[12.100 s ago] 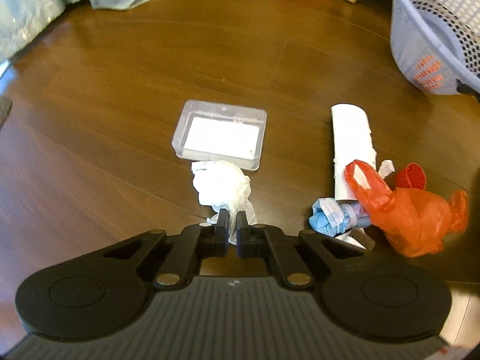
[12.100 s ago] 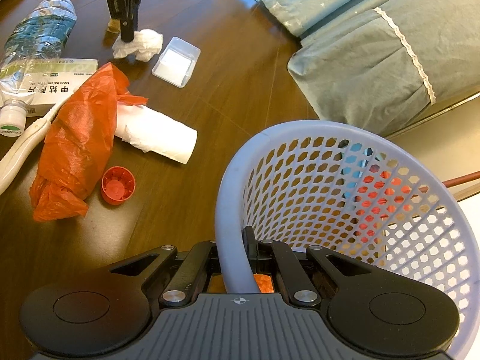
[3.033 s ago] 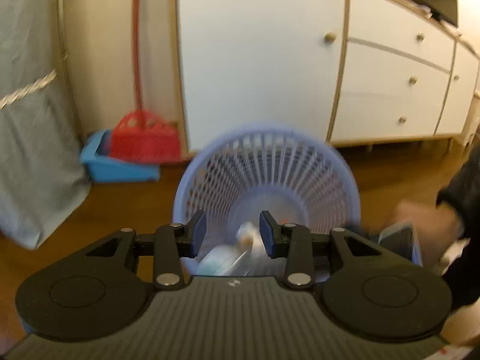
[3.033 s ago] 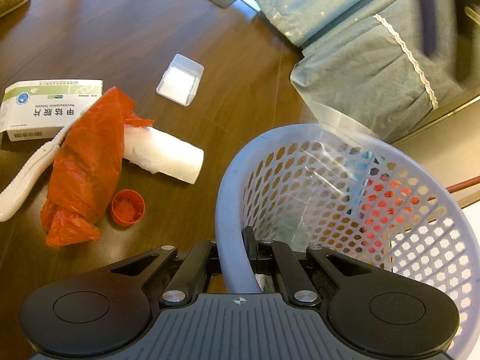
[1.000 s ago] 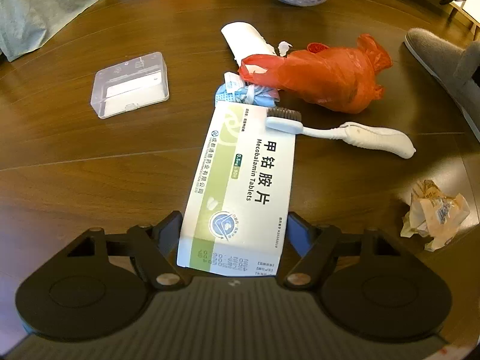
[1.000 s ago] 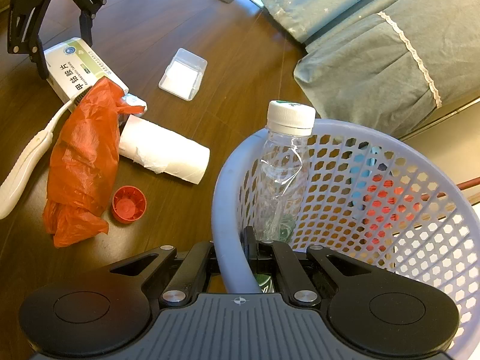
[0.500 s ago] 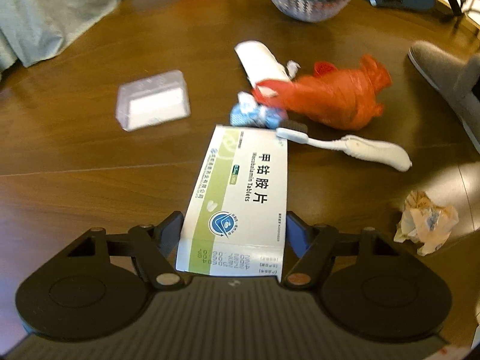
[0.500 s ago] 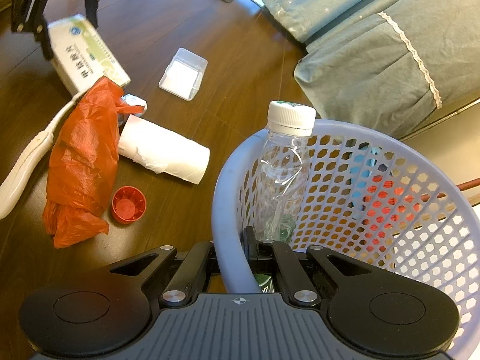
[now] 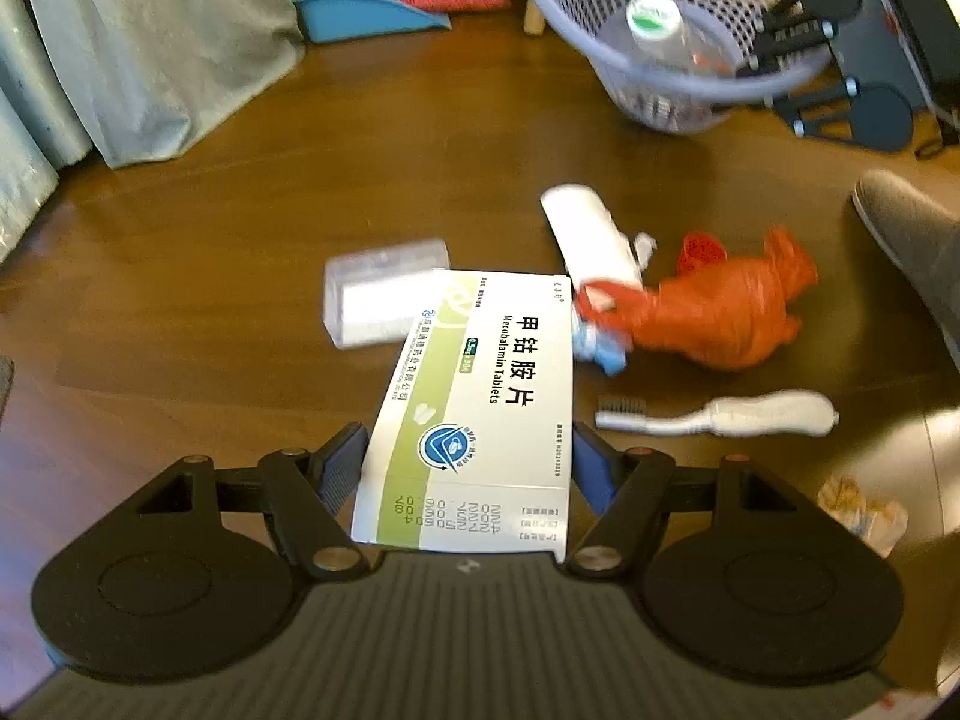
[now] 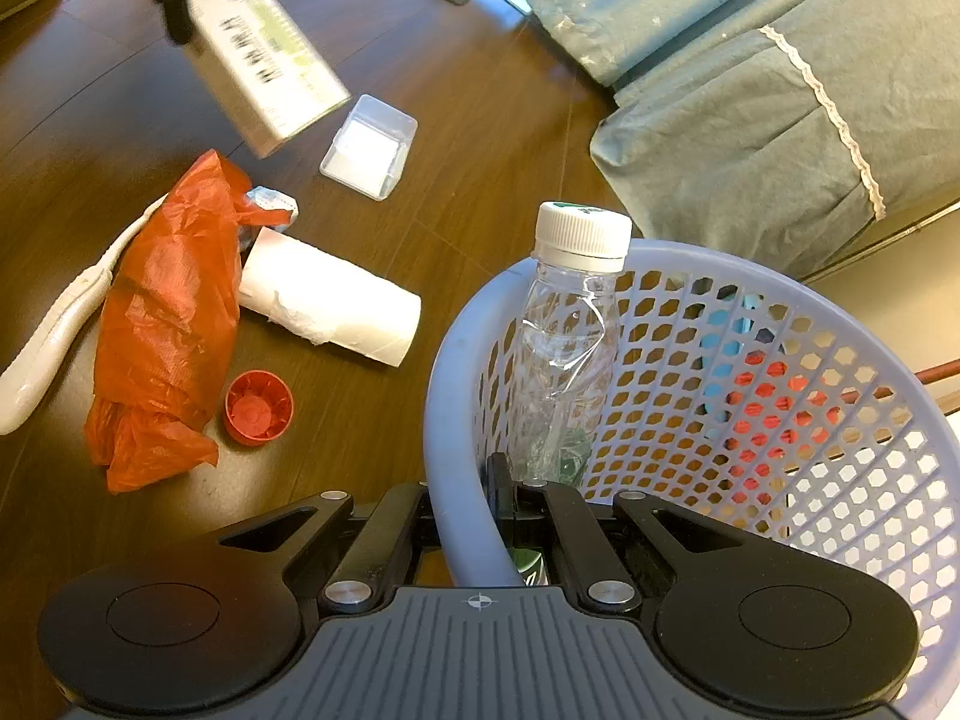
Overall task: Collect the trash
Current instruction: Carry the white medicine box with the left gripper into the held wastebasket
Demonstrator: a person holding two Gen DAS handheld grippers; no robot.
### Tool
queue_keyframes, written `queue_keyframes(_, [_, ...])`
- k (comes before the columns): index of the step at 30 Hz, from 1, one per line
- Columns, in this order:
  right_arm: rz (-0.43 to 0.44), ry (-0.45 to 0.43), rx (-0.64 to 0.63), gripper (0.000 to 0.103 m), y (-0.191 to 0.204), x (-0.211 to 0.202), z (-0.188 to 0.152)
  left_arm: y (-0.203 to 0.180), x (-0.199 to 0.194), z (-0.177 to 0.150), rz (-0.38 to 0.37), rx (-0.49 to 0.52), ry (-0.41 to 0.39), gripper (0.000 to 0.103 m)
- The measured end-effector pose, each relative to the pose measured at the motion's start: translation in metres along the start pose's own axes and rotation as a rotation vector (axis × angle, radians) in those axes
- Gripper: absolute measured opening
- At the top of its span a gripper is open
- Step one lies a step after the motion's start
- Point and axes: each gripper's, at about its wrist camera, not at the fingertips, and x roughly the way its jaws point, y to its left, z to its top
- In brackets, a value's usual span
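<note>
Lifted clear of the floor (image 9: 180, 300) since a second ago, the box (image 9: 480, 396) now hangs in the left gripper (image 9: 468, 462), its far end tilted down over the clear tray (image 9: 372, 294); before, it lay flat beside the red bag (image 9: 720, 312). Both blue pads press its long sides, jaws standing wide to span it. From the right wrist view the box (image 10: 264, 60) hangs above the floor, well apart from the basket (image 10: 456, 396). That makes one more piece picked up; it likely goes to the basket next. It is a flat white and green tablet carton with printed text, stiff-looking and undented.

The right gripper (image 10: 474, 516) has not budged, fully closed on the basket rim, which holds a bottle (image 10: 570, 330). Left on the floor: bag, paper roll (image 10: 330, 300), red cap (image 10: 258, 408), toothbrush (image 9: 720, 417), tray, a crumpled wrapper (image 9: 864, 516) near the right edge
</note>
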Motion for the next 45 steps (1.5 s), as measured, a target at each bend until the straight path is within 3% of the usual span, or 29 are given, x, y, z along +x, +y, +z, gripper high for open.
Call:
queue_keyframes(11, [-0.001,0.0,-0.006,0.0,0.002,0.001,0.0,0.011,-0.026,0.065,0.018,-0.052,-0.095,0.067])
queue_keyframes(22, [-0.001,0.001,-0.005,0.0,0.002,0.001,0.0,-0.004,-0.052,0.109,-0.034,-0.016,-0.187,0.067])
queue_keyframes(29, [0.001,0.003,-0.007,0.0,0.002,0.0,0.002,-0.033,-0.064,0.157,-0.128,0.068,-0.267,0.067])
queue_keyframes(36, [0.002,0.001,0.007,0.0,0.001,-0.001,0.001,-0.082,-0.026,0.216,-0.253,0.105,-0.321,0.073])
queue_keyframes(41, [0.0,-0.001,0.019,0.0,-0.003,-0.002,0.0,-0.073,-0.021,0.212,-0.175,0.043,-0.345,0.074])
queue_keyframes(45, [-0.002,-0.005,0.036,0.0,-0.006,-0.003,0.0,-0.046,-0.02,0.178,-0.084,-0.004,-0.269,0.074])
